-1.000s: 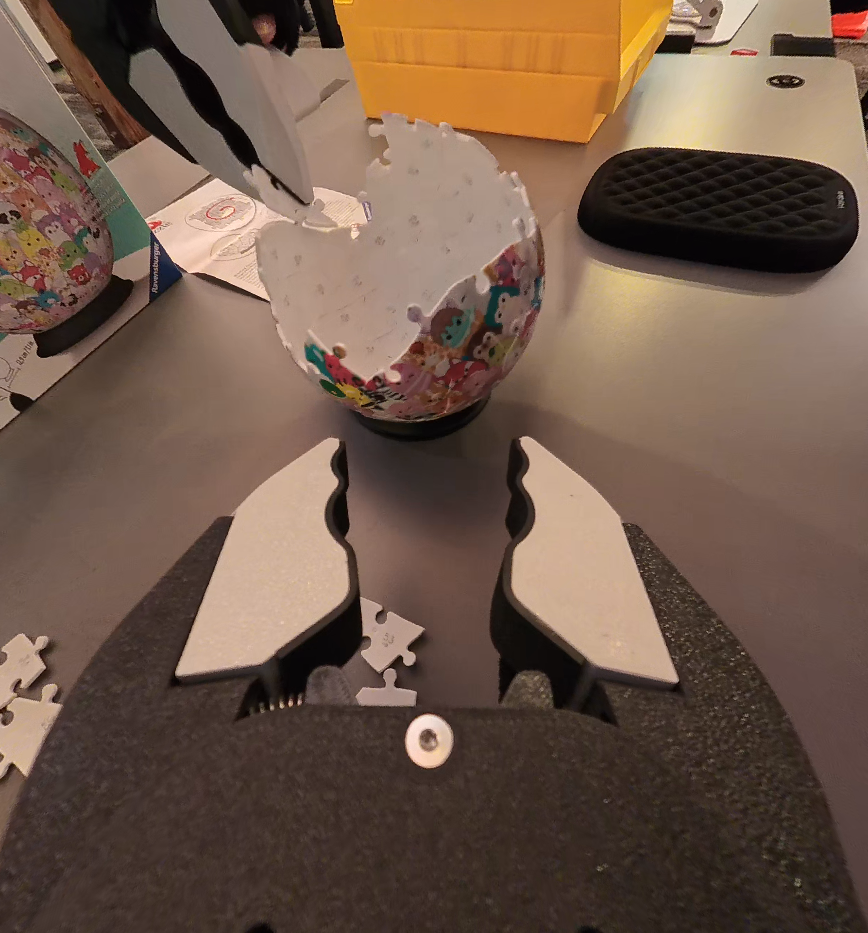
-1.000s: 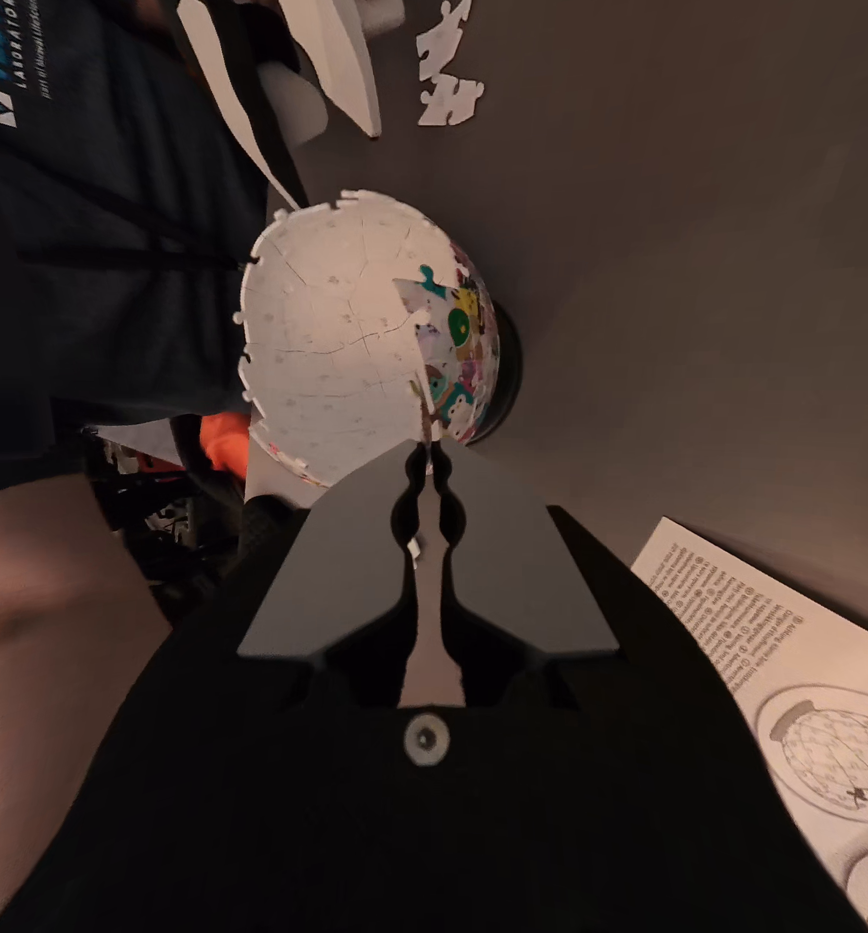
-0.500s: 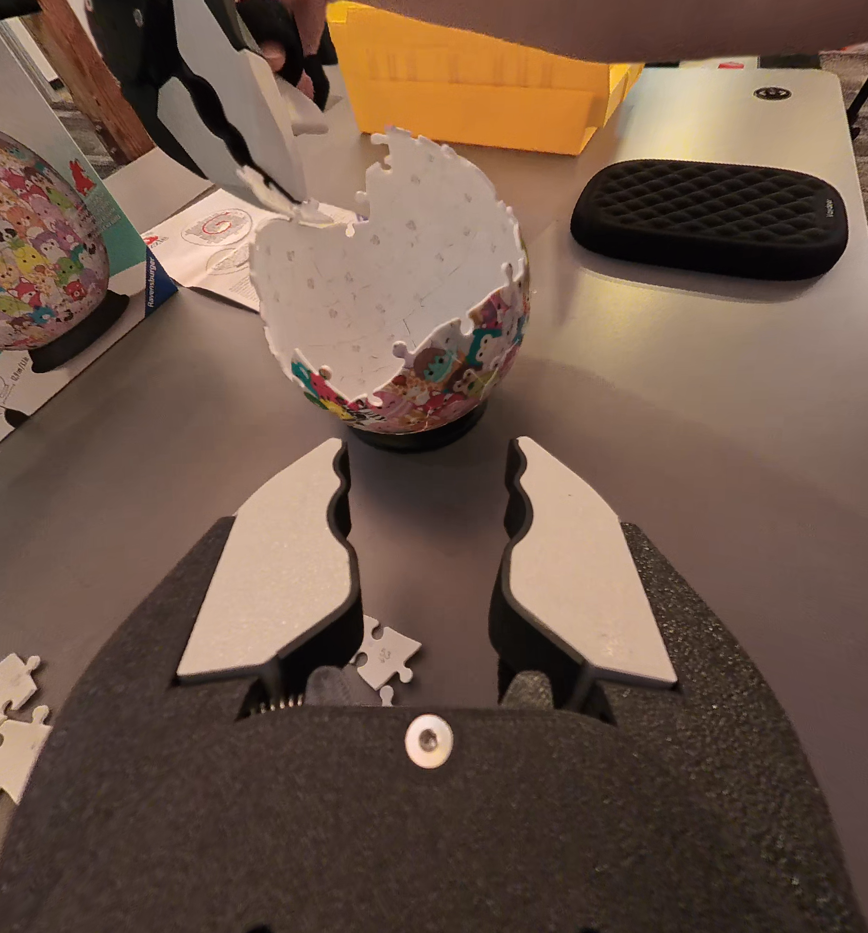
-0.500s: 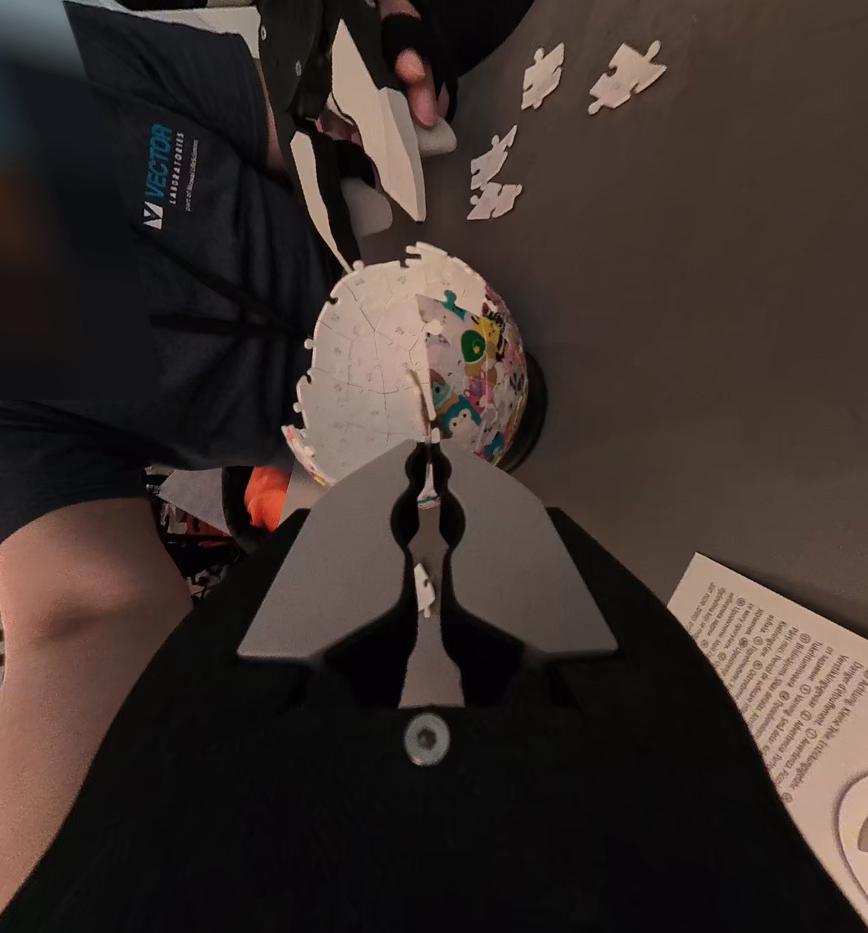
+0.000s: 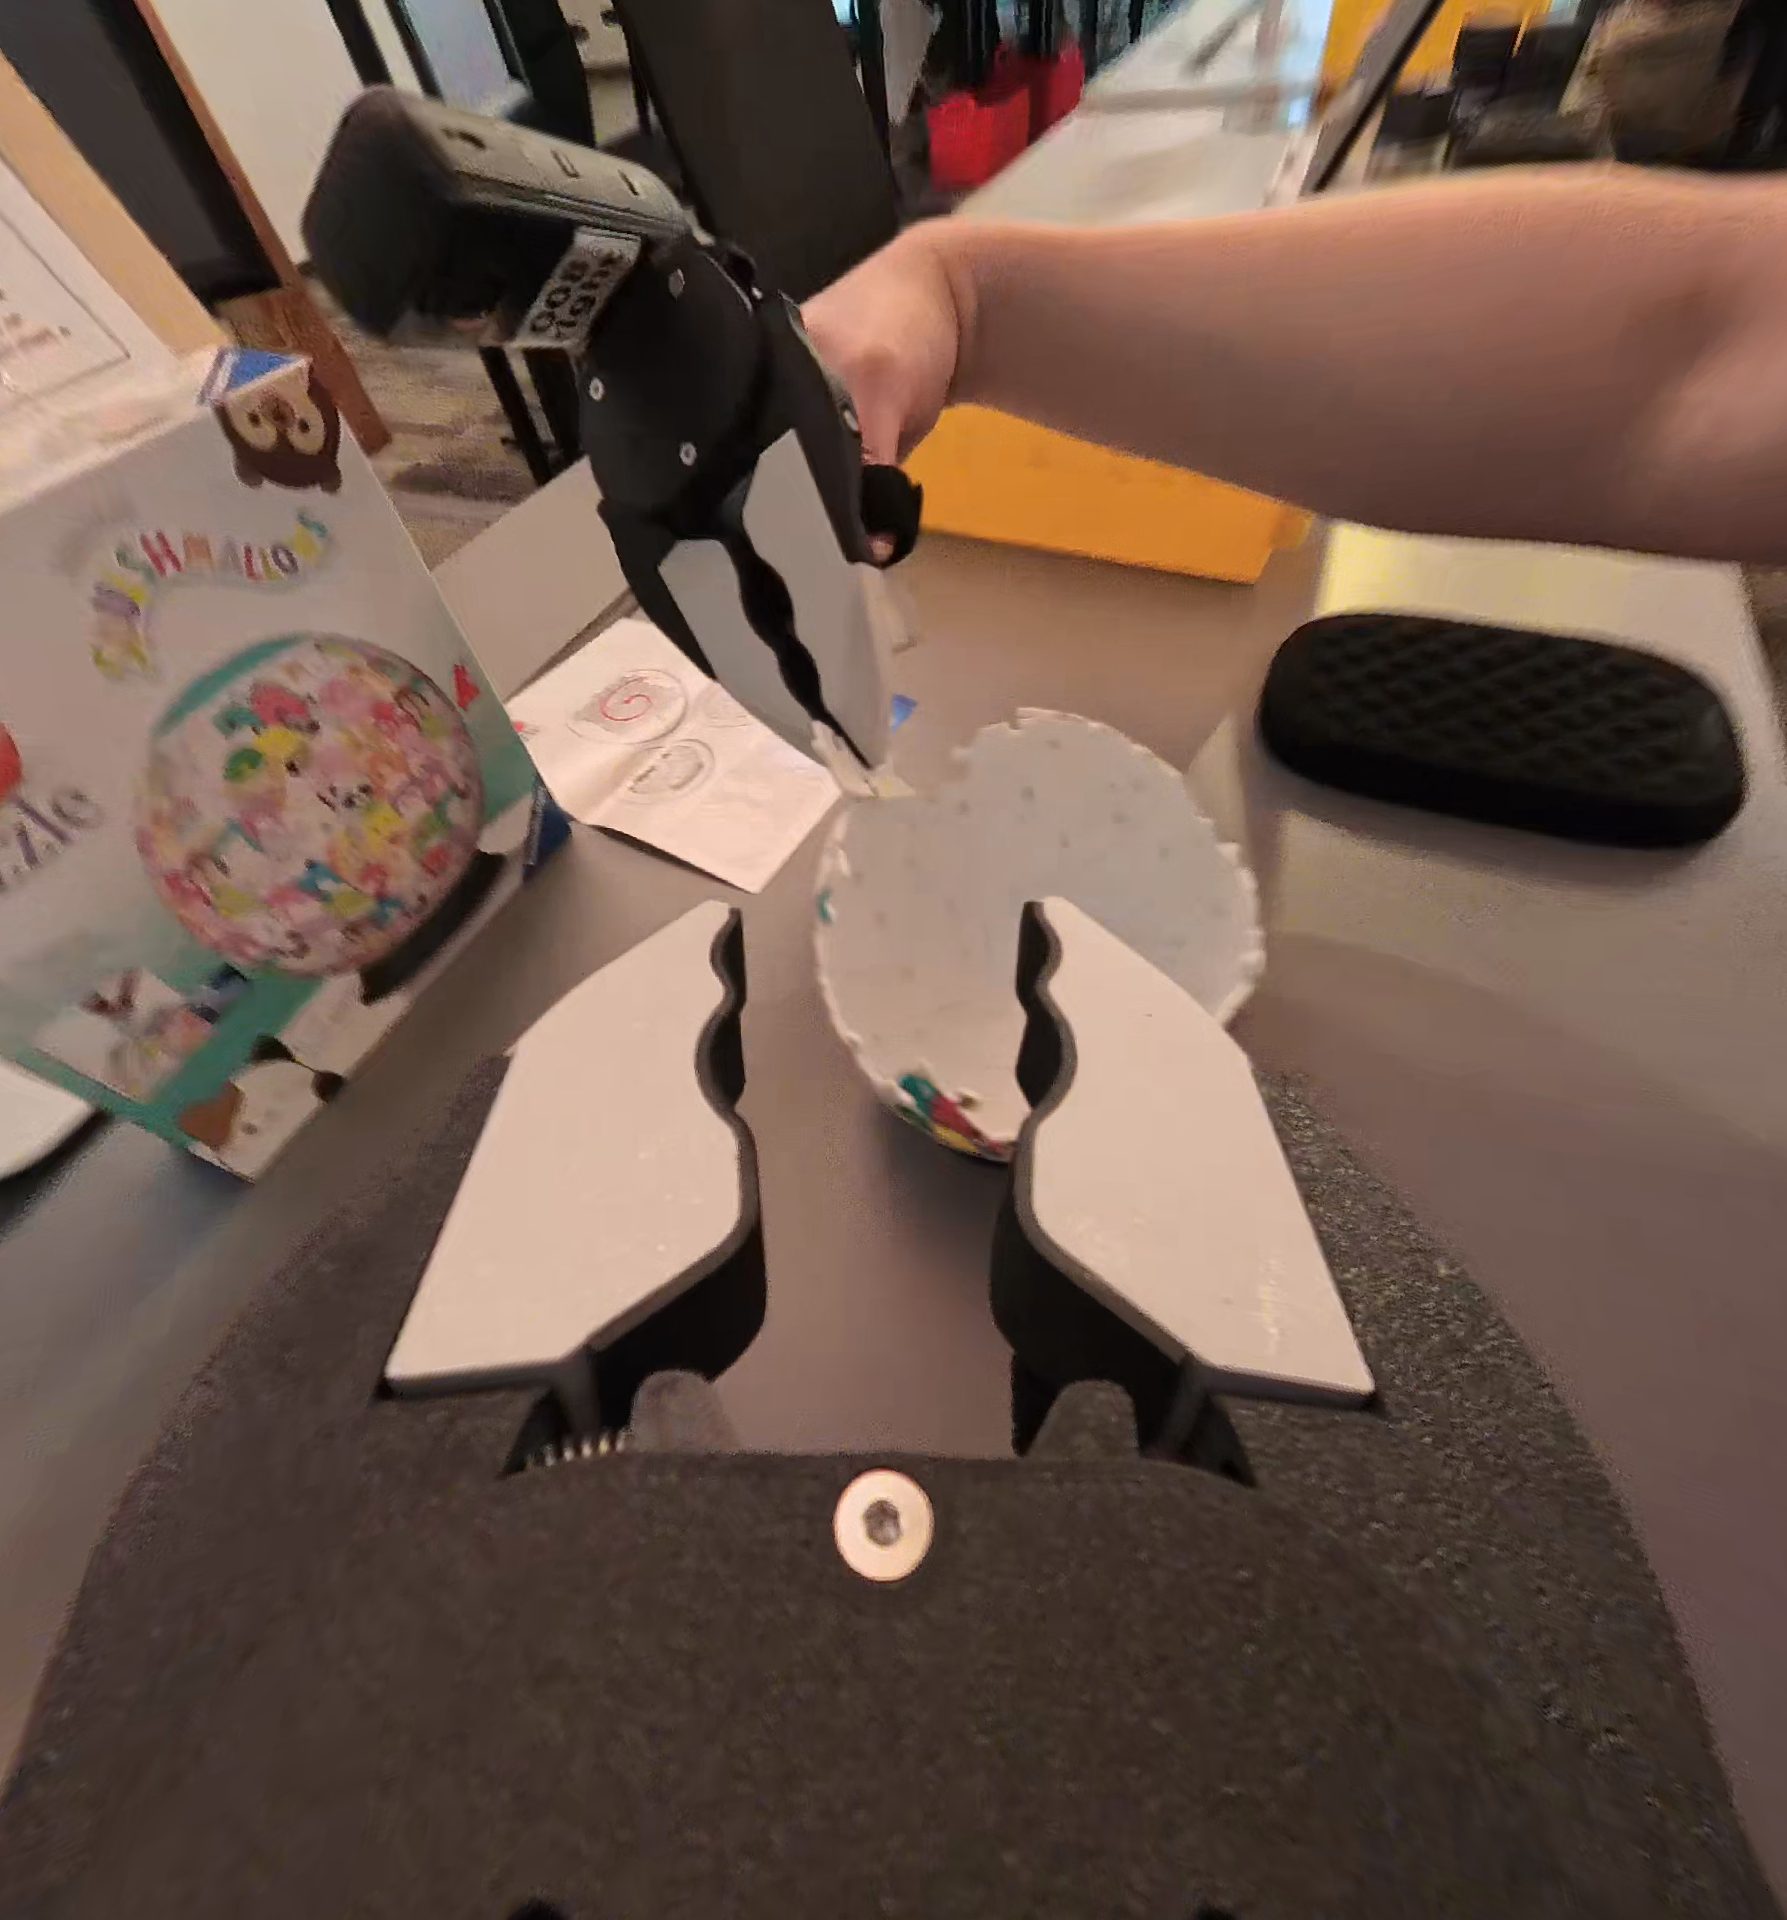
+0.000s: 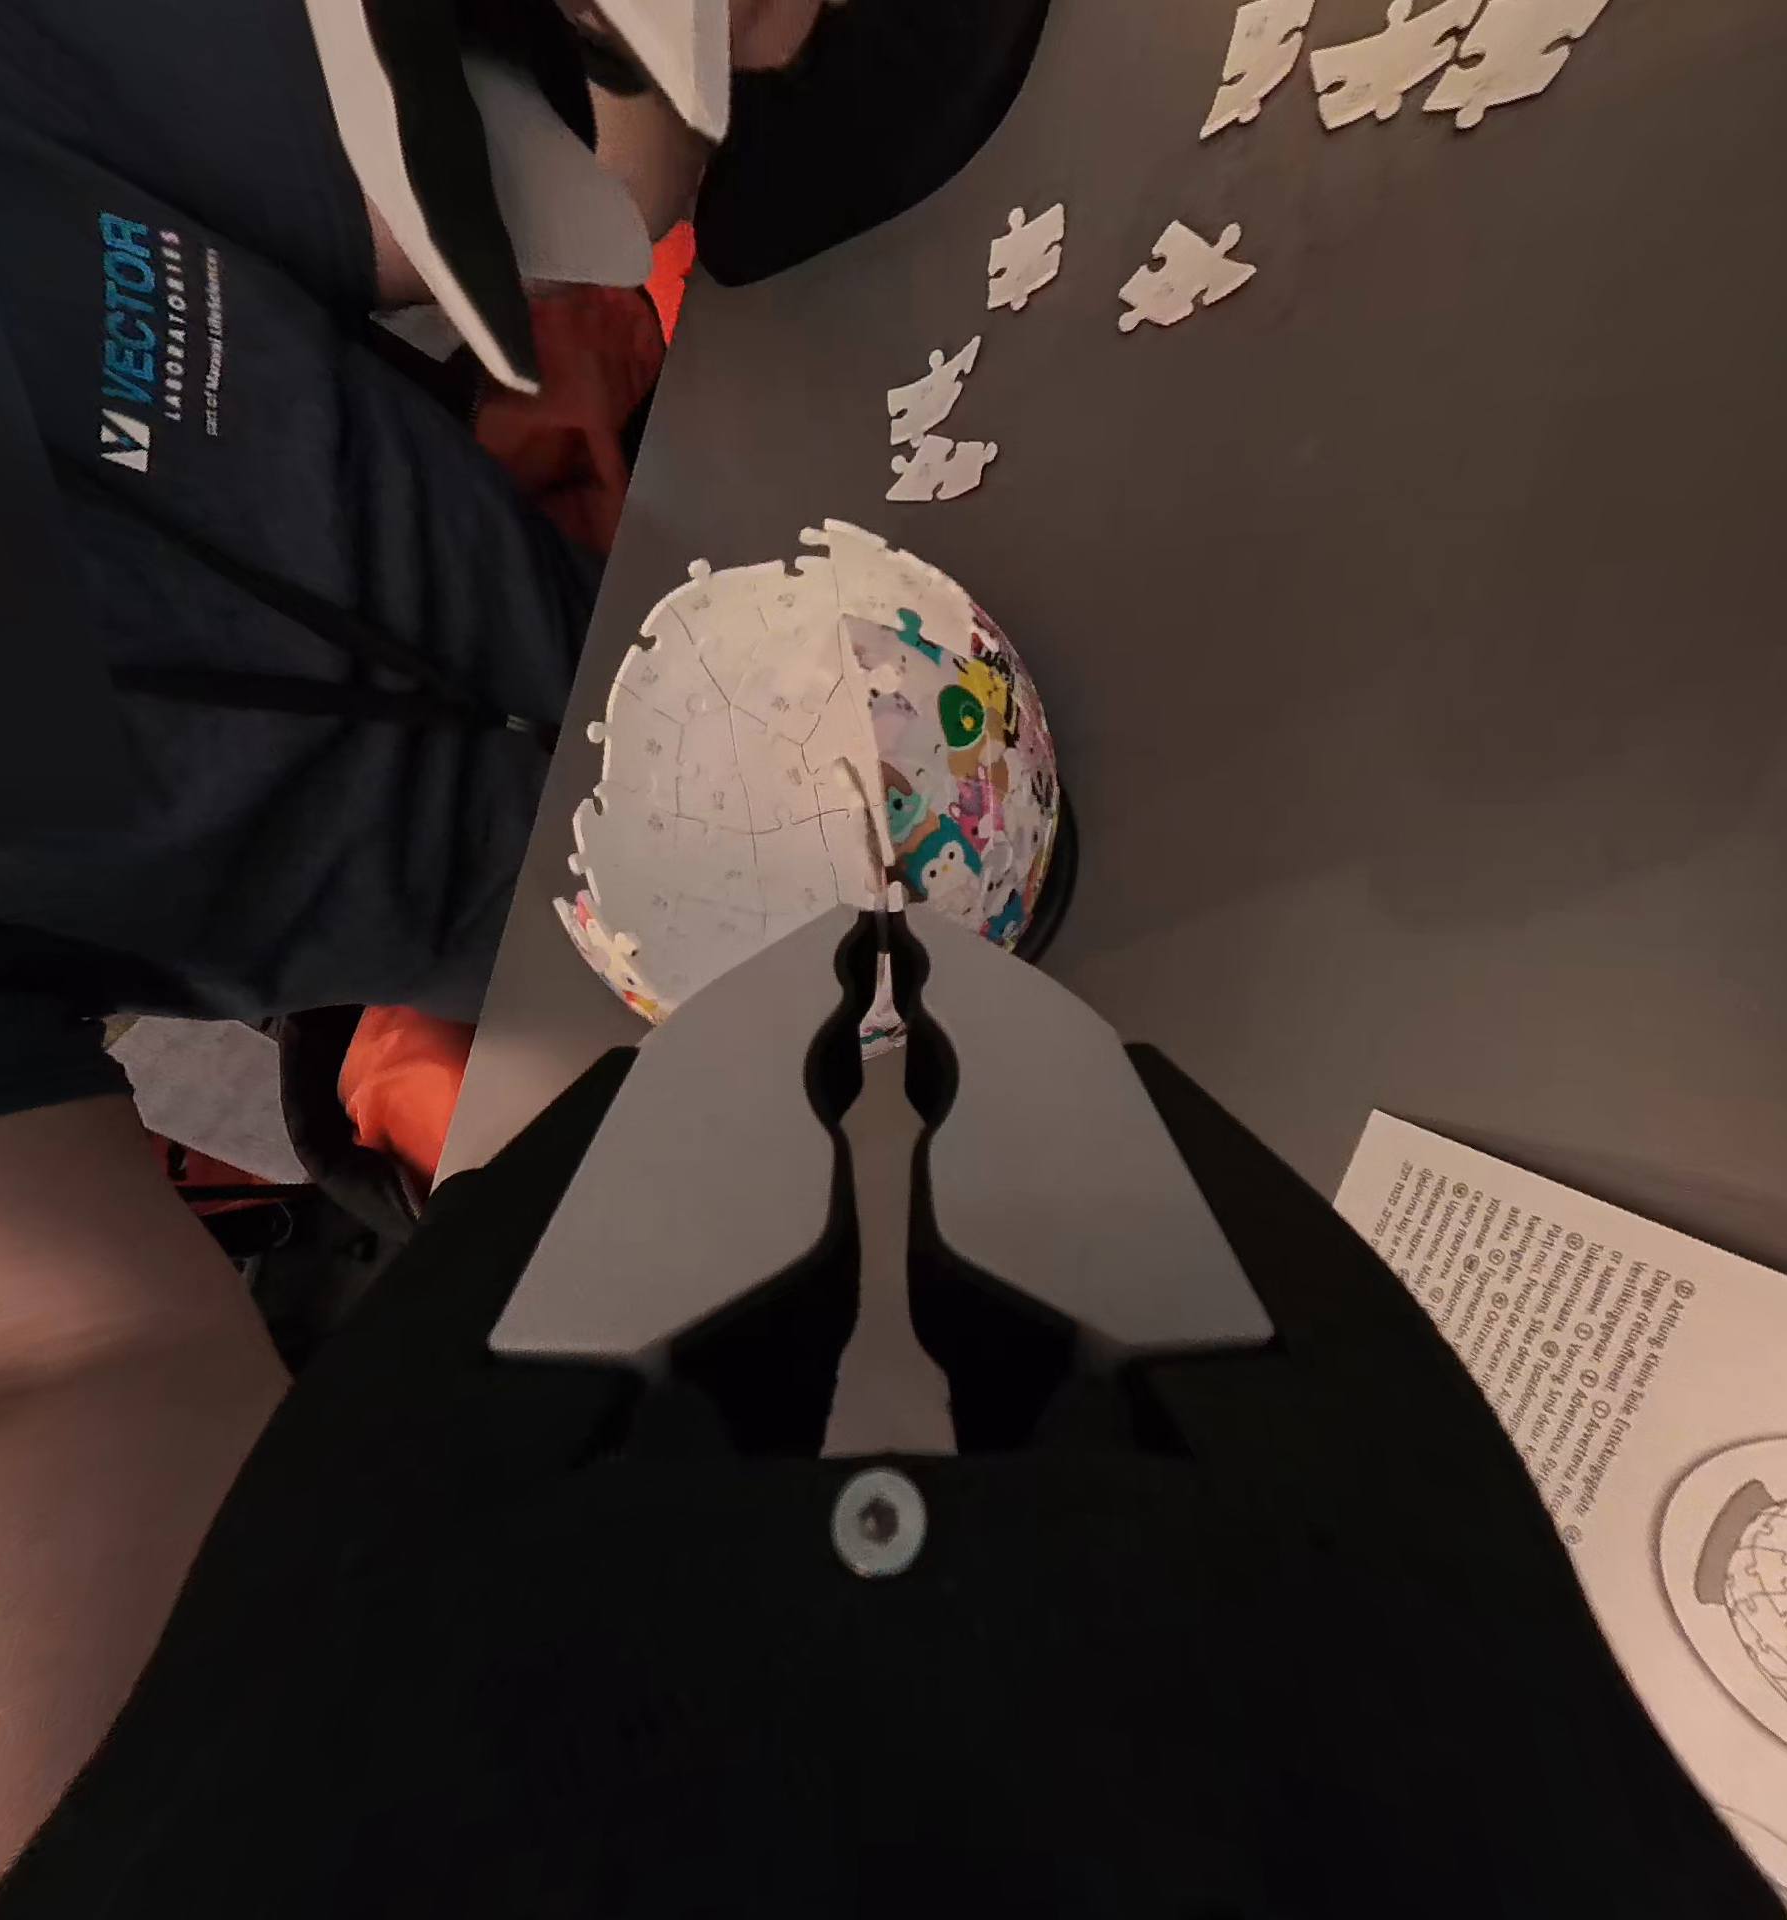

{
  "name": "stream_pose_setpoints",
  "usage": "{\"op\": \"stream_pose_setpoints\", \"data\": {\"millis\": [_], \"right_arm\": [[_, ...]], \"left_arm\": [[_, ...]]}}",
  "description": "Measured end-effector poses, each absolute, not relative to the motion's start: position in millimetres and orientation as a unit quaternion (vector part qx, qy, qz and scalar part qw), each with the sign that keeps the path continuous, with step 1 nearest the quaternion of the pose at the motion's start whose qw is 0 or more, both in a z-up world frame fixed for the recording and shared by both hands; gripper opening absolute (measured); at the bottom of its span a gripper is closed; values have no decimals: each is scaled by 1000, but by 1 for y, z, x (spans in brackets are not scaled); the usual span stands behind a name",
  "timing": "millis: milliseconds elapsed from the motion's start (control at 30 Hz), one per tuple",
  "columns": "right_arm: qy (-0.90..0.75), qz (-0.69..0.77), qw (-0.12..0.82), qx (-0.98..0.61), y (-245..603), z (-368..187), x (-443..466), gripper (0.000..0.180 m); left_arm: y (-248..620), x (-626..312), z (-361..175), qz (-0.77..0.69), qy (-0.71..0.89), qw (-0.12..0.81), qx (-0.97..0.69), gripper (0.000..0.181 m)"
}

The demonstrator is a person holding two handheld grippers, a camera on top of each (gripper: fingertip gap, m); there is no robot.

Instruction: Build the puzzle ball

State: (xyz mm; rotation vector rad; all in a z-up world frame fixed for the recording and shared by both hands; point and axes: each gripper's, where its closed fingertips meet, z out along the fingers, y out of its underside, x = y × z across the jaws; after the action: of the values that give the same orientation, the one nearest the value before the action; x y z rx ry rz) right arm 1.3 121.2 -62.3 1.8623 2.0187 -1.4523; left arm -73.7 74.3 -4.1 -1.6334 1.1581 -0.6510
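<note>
The half-built puzzle ball (image 5: 1034,862) is an open shell, white inside and colourful outside, on a black stand (image 6: 1063,862). It also shows in the right wrist view (image 6: 754,769). My right gripper (image 6: 881,920) is shut on a white puzzle piece (image 6: 881,894) held edge-on against the shell's jagged rim. In the left wrist view that gripper (image 5: 853,764) comes down from the upper left onto the rim. My left gripper (image 5: 878,935) is open and empty, just in front of the ball, its right finger overlapping the ball in view. It shows open at the top of the right wrist view (image 6: 619,249).
Several loose white pieces (image 6: 1185,275) lie on the grey table (image 6: 1388,675). The puzzle box (image 5: 224,779) stands at the left, with an instruction sheet (image 5: 681,769) behind the ball. A black wrist rest (image 5: 1502,727) and a yellow box (image 5: 1076,499) lie farther back. A person sits close by (image 6: 193,623).
My left gripper has moved forward to the ball and tilted up, still open. My right gripper stays shut on the piece at the rim and has drawn back a little.
</note>
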Motion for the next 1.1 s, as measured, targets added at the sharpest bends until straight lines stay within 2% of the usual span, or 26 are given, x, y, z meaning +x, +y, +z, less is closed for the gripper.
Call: {"op": "stream_pose_setpoints", "data": {"millis": [133,200,333,767,1000,1100], "right_arm": [[643,-472,20,603,123,-62,0,3],[641,-474,19,603,122,-62,-1,3],[639,-476,19,605,122,-62,-1,3],[624,-491,36,607,123,-62,-2,3],[608,-505,51,610,124,-63,-2,3],[600,-514,63,611,124,-63,-1,3]], "left_arm": [[105,-44,-26,-191,566,449,-664,47],[112,-29,-34,-206,577,428,-664,33],[117,-15,-47,-223,592,393,-668,32],[128,-11,-74,-127,629,369,-672,21],[129,-8,-78,-118,641,371,-662,4],[129,-7,-79,-118,640,370,-663,5]]}}
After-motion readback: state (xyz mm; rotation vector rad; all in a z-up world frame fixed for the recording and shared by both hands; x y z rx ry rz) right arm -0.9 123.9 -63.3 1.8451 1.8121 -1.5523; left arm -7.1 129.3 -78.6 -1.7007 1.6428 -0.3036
